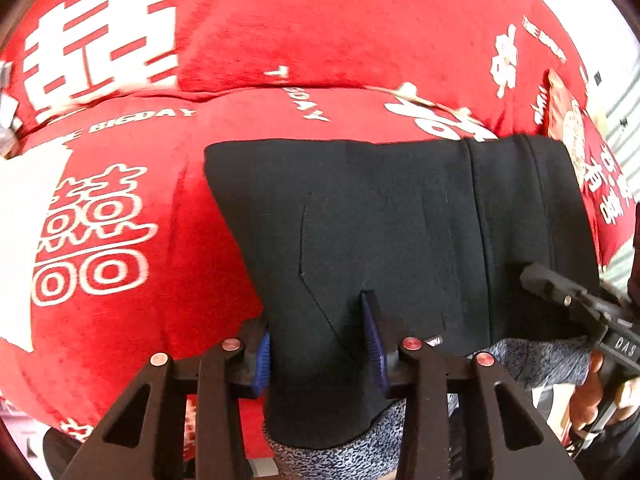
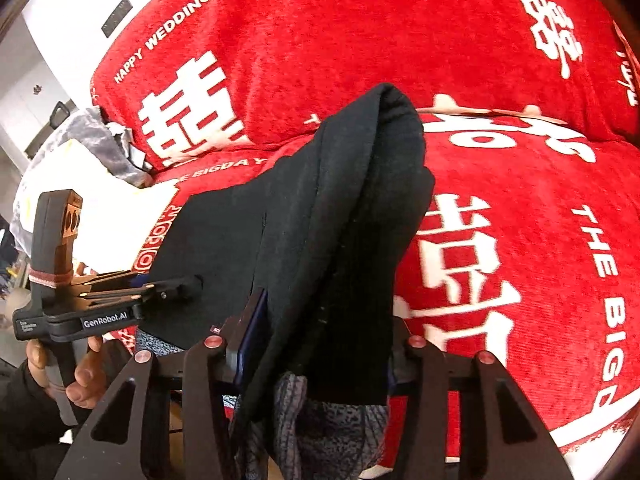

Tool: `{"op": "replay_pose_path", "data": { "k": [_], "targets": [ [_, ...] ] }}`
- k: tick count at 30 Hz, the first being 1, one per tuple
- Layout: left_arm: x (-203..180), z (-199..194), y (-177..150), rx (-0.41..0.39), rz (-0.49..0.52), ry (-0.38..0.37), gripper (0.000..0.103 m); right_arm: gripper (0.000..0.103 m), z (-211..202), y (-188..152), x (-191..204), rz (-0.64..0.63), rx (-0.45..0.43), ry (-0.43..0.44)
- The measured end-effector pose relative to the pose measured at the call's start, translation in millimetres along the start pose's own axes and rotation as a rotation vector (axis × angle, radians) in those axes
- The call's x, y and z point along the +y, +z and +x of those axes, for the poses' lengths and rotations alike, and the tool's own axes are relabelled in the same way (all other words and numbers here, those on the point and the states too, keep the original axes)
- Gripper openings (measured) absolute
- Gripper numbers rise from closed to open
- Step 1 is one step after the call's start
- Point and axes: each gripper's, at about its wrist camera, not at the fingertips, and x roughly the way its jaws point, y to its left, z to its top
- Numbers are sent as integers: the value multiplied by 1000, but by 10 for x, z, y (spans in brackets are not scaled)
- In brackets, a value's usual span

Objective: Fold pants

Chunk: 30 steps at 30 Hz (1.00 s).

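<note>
The black pants (image 1: pixel 400 216) hang lifted above a red sofa cover (image 1: pixel 320 32) printed with white characters and English words, stretched between the two grippers. Their lining, a grey speckled fabric (image 1: pixel 532 360), shows along the lower hem in both views. In the left wrist view the cloth spreads flat and wide, its top edge running level just in front of the seam where the sofa's seat meets its backrest. In the right wrist view it bunches into a tall peak with a fold at the top.

The left gripper (image 1: pixel 320 344) is partly closed, its blue pads pinching a bunched edge of the pants between them. The right gripper (image 2: pixel 316 344) is likewise partly closed on the pants; one blue pad presses the cloth, though the other finger is mostly hidden under the fabric, so its contact is probably the same.

A hand (image 2: pixel 80 376) holds the left gripper's handle. Grey bundled cloth (image 2: pixel 92 140) lies at the sofa's left end.
</note>
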Motion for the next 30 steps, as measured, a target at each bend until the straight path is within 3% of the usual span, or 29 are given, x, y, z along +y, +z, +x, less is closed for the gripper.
{"op": "replay_pose_path", "data": {
  "k": [10, 20, 23, 25, 27, 30],
  "targets": [
    [657, -132, -86, 1, -114, 83, 40, 51, 464, 62, 593, -40, 67, 67],
    [787, 211, -194, 43, -121, 88, 43, 52, 835, -14, 350, 47, 140, 32],
    [800, 225, -215, 48, -122, 96, 54, 60, 906, -26, 284, 64, 158, 6],
    [811, 245, -224, 61, -121, 127, 76, 68, 948, -38, 231, 84, 167, -23],
    [837, 262, -250, 74, -125, 161, 88, 77, 945, -39, 190, 109, 167, -45],
    [922, 209, -301, 63, -164, 174, 89, 79, 820, -13, 198, 127, 138, -110]
  ]
}}
